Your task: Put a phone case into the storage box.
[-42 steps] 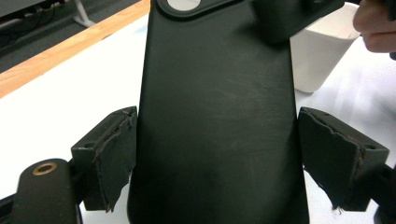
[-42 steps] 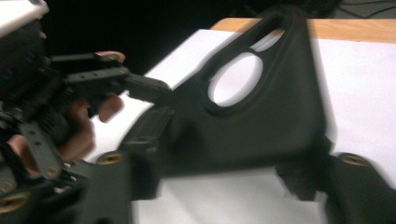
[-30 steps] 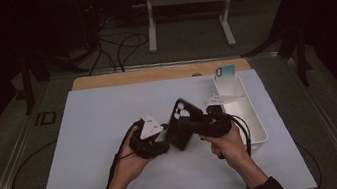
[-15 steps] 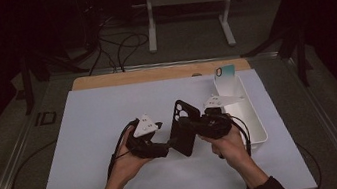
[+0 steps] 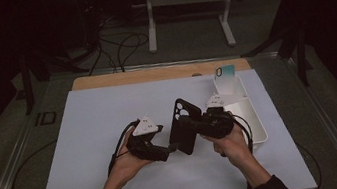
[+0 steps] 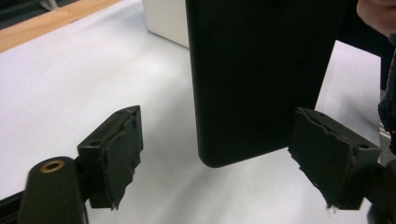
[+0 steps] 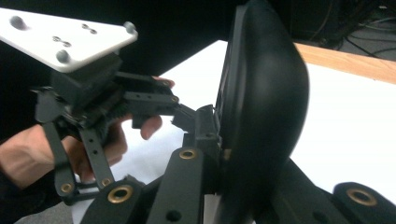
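The left gripper [image 5: 170, 148] has just been opening — its pads now clear the phone case [image 5: 184, 125], which the right gripper [image 5: 192, 123] alone pinches beside the white bin [image 5: 254, 118] — handover looks done.

Black phone case [image 5: 182, 127] held upright above white mat [image 5: 96, 130].
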`<state>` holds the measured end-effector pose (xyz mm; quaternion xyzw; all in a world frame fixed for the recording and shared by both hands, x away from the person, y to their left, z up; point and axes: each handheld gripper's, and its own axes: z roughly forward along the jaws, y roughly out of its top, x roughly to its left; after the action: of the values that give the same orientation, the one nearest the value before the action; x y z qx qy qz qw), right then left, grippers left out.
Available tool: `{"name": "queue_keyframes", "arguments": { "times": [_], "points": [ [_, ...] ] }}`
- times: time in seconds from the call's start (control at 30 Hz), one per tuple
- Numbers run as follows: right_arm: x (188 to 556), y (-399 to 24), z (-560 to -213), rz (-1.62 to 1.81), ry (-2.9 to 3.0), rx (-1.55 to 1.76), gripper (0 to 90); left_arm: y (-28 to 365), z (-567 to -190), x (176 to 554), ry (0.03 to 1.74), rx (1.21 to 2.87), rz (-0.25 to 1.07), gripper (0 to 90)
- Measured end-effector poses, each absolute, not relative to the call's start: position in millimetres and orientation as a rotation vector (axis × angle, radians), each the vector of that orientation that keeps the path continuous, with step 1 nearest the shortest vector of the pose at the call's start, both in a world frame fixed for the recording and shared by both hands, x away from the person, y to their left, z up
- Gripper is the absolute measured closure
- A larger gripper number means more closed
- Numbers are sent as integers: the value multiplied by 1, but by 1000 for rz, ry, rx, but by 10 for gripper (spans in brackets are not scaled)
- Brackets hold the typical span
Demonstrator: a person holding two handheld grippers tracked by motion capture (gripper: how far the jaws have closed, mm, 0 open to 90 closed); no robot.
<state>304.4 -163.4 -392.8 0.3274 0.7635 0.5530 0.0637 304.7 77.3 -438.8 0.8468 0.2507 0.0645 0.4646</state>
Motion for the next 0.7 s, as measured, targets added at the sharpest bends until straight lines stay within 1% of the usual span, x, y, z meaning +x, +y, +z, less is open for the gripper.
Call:
{"name": "queue_keyframes", "arguments": {
  "times": [0.03, 0.1, 0.23, 0.33, 0.37, 0.4, 0.5, 0.67, 0.7],
  "points": [
    [304, -163, -392, 1680, 2307, 978, 862, 77, -439, 304, 597, 2075, 130, 153],
    [301, -163, -388, 1721, 2314, 935, 862, 76, -439, 304, 586, 2074, 119, 133],
    [299, -161, -386, 1762, 2318, 900, 862, 74, -441, 303, 563, 2072, 80, 127],
    [297, -160, -384, 1799, 2325, 869, 862, 74, -441, 303, 543, 2056, 49, 148],
    [296, -159, -384, 1819, 2324, 849, 862, 74, -441, 303, 531, 2048, 33, 176],
    [296, -159, -384, 1819, 2324, 849, 862, 74, -441, 303, 525, 2036, 20, 176],
    [296, -159, -384, 1841, 2324, 830, 861, 74, -442, 303, 496, 2022, -28, 234],
    [295, -158, -384, 1858, 2328, 813, 862, 74, -442, 301, 459, 2005, -40, 310],
    [295, -159, -385, 1857, 2331, 810, 861, 75, -441, 301, 455, 2002, -40, 348]
  ]
}}
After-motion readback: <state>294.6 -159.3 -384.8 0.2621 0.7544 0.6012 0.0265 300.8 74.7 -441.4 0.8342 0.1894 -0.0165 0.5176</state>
